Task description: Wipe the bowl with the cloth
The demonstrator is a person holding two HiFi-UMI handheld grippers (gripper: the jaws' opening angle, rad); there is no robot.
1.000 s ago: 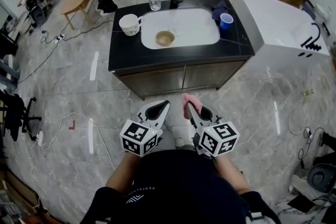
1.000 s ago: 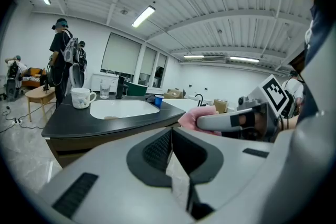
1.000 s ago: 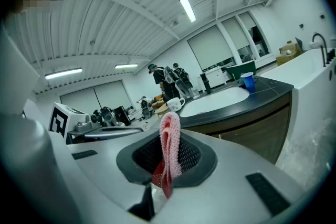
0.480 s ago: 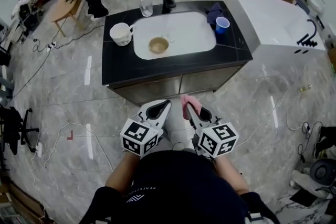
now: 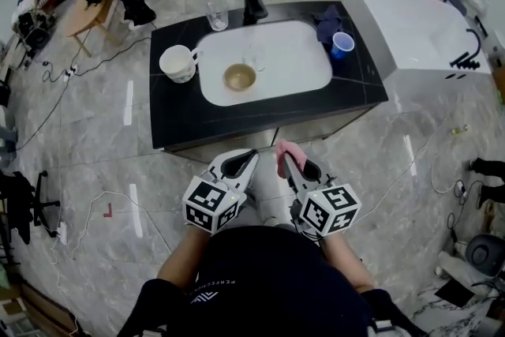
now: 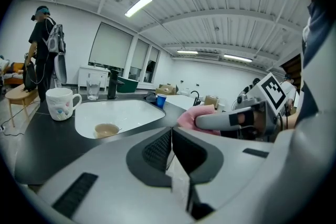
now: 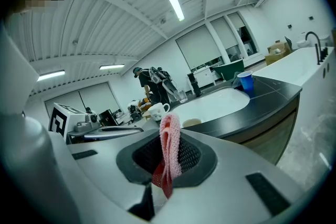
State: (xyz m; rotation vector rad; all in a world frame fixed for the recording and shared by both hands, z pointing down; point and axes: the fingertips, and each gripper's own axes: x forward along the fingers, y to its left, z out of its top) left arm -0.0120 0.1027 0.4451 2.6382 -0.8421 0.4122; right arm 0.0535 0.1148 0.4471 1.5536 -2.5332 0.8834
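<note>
- We are holding the left gripper (image 5: 239, 162) with its jaws pressed together, and nothing is sitting in them.
- The bowl (image 5: 239, 77) is sitting in the white sink (image 5: 304, 63), well apart from both grippers. It is looking hard and smooth, maybe slippery, and it could chip. We are thinking the rim is the best place to pinch it.
- The right gripper (image 5: 292, 166) is squeezing the pink cloth (image 5: 282, 148). The cloth is looking soft, light and floppy, so we are guessing it needs a tight pinch.
</note>
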